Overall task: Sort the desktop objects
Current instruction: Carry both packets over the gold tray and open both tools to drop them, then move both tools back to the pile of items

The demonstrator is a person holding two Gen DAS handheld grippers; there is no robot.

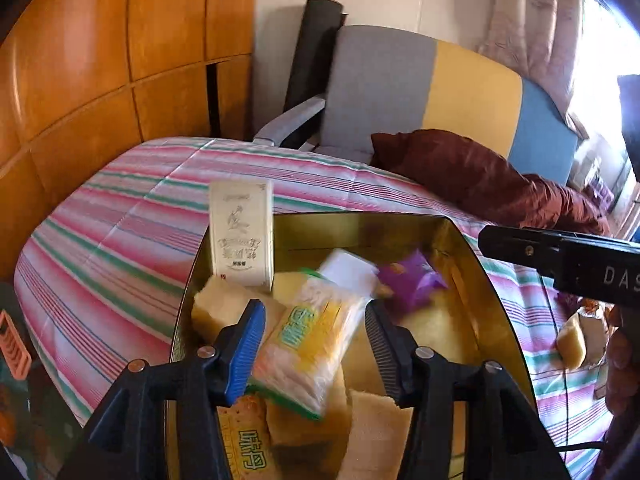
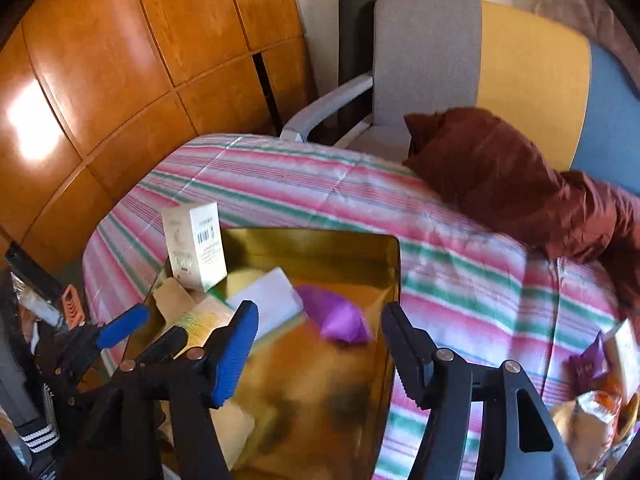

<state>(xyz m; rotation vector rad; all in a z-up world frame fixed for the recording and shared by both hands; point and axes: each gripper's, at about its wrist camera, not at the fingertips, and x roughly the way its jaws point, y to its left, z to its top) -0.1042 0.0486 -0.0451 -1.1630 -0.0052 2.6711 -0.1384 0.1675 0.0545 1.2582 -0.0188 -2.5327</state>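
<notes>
I'm over the gold tin (image 1: pixel 472 248) now, a shiny metal box with straight walls and rounded corners, sitting on the striped quilt (image 1: pixel 120 240) near its front edge. My left gripper (image 1: pixel 316 344) has its jaws apart, ribbed blue pad on one side, black toothed pad on the other, and a crinkly clear snack packet (image 1: pixel 308 344) with yellow and green print lies between them; neither pad seems to press on it. Around it the tin is crowded: pale spongy cake blocks (image 1: pixel 218 304), a white packet (image 1: pixel 348 270), a purple foil wrapper (image 1: pixel 412 280), a biscuit pack (image 1: pixel 248 436) at the near wall, and a cream carton (image 1: pixel 242 232) standing upright at the far left corner. My right gripper (image 2: pixel 320 356) is also spread wide and empty, hanging above the tin's right half, with the purple wrapper just beyond its tips. There's little room inside the tin. The quilt is soft, pink, green and white, with wide bare cloth beyond the far wall and to the right. More snack packets (image 2: pixel 600 380) bunch at the quilt's right edge. A dark red cushion (image 2: pixel 500 168) lies at the far right corner against a grey, yellow and blue chair (image 2: pixel 480 60); glossy orange wood panelling (image 2: pixel 100 80) closes off the left side.
</notes>
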